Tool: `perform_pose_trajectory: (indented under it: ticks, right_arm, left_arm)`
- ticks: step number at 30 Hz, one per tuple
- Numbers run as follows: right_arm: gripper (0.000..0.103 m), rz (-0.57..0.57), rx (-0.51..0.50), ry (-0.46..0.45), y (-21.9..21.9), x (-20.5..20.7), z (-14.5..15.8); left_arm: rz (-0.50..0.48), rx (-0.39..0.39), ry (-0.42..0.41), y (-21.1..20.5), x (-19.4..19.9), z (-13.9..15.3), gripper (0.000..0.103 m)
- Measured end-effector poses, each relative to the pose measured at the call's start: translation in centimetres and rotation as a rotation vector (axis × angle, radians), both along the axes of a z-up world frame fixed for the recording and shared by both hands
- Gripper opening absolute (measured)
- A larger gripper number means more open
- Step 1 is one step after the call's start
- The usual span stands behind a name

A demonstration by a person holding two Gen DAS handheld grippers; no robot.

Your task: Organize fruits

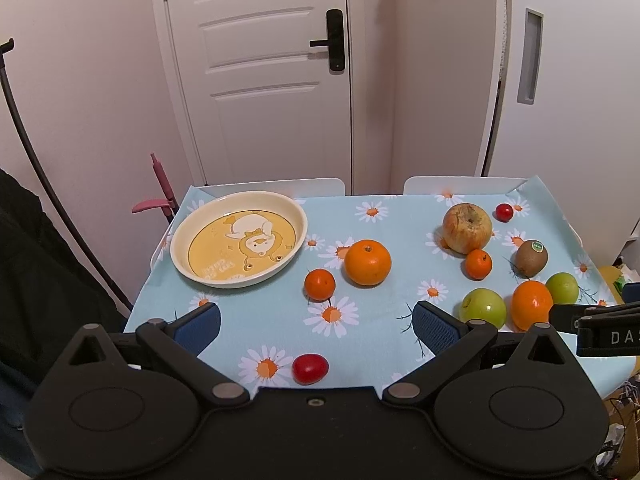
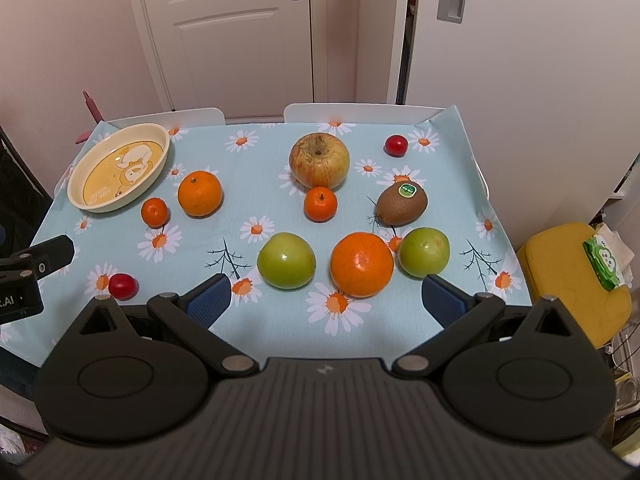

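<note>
Left gripper [image 1: 316, 322]: blue ribbed pads spread wide, nothing between them, held over the near edge of the table
Right gripper [image 2: 326, 298]: jaws wide apart and empty, over the near right part of the table, just before the large orange [image 2: 362, 264]
Table [image 2: 276, 204]: covered by a pale blue cloth printed with daisies
Plate [image 1: 239, 239]: round, cream rim, yellow duck picture inside, glossy, no fruit in it, at the far left corner
Oranges: one medium [image 1: 367, 262] near the plate with a small one [image 1: 319, 284] beside it; another small one [image 2: 320, 203] touching or just before the apple [image 2: 319, 161]
Apple: large, dull, red-yellow streaked, far centre-right
Kiwi [image 2: 401, 203]: brown, fuzzy, green sticker on top, right side
Green fruits: two smooth glossy ones [image 2: 285, 260] [image 2: 424, 252] flanking the large orange at the near right
Small red fruits: one oval [image 1: 310, 368] by the near left edge, one round [image 2: 396, 145] at the far right corner
Only in right view: yellow stool [image 2: 576, 280] beside the table with a green packet [image 2: 604, 264] on it
Only in left view: pink-handled thing [image 1: 160, 196] behind the far left corner; the whole door handle [image 1: 326, 43]
</note>
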State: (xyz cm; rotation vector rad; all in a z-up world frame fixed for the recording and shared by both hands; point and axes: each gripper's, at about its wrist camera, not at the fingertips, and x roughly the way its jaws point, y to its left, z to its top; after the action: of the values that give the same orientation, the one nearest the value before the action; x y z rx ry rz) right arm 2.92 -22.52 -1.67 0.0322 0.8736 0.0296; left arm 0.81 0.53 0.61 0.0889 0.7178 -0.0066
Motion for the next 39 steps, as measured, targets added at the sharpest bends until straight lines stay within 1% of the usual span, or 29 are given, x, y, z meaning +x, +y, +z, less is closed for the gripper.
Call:
perform_pose_trajectory:
  ticks: [12,18,19,25,27,31,36,39]
  right_arm:
    - [0.103,0.000,0.001,0.000,0.0,0.0,0.0]
    - [0.103,0.001,0.001,-0.001,-0.8,-0.3,-0.2]
    - [0.103,0.001,0.001,-0.002,0.1,0.1,0.5]
    - [0.103,-0.004,0.001,-0.004,1.0,0.5,0.5]
    - [0.103,-0.010,0.008,-0.001,1.1,0.7,0.2]
    - [0.103,-0.022,0.036,0.004,0.4,0.2,0.6]
    - [0.103,-0.040,0.058,0.011,0.9,0.7,0.4]
    - [0.103,-0.047,0.053,0.020,1.4,1.0,-0.1]
  left_arm:
    - [0.000,0.000,0.000,0.0,0.0,0.0,0.103]
    - [0.001,-0.004,-0.001,0.1,0.0,0.2,0.103]
    - [0.000,-0.005,-0.002,0.2,0.1,0.2,0.103]
    - [-0.009,-0.005,-0.008,0.6,0.1,0.3,0.103]
    - [-0.012,-0.001,-0.010,0.7,0.1,0.3,0.103]
    - [-0.022,0.012,-0.005,1.0,0.2,0.3,0.103]
    - [-0.036,0.038,-0.005,1.8,0.4,0.1,0.103]
    - [-0.055,0.037,0.005,2.3,0.7,-0.4,0.103]
